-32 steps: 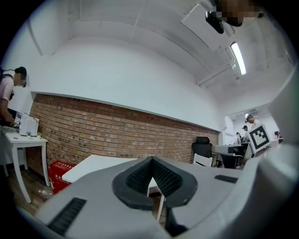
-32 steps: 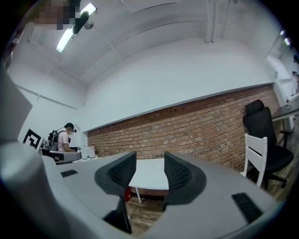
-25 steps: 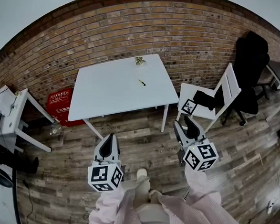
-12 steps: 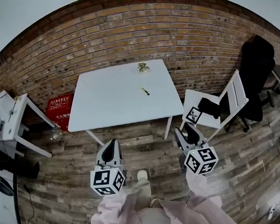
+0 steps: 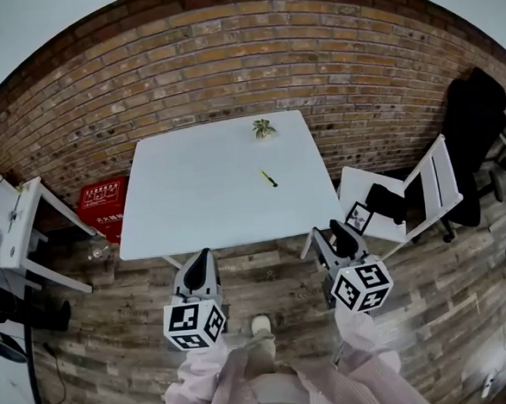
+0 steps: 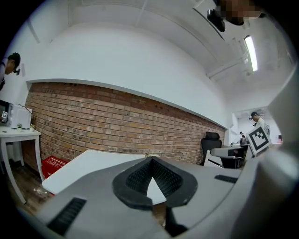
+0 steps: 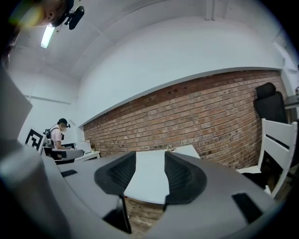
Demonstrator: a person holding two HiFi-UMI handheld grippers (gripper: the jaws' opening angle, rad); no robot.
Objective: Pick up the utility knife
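The utility knife (image 5: 269,178), a small yellow and black tool, lies on the right half of the white table (image 5: 192,201), in front of a small plant-like object (image 5: 264,128). Both grippers hang over the wooden floor short of the table's near edge. My left gripper (image 5: 203,255) is shut and empty, its tips touching (image 6: 150,159). Right of it, my right gripper (image 5: 334,234) is open with nothing between its pads (image 7: 149,158). The table top (image 7: 147,179) shows through that gap. The knife does not show in either gripper view.
A white folding chair (image 5: 408,190) carrying a marker cube (image 5: 358,217) stands right of the table, with a black office chair (image 5: 473,130) beyond. A red box (image 5: 102,201) and a white side table (image 5: 17,226) stand left. A brick wall (image 5: 243,59) is behind.
The table and knife have drawn nearer and shifted slightly right in the head view as the person moves toward them. Neither gripper's jaws have changed.
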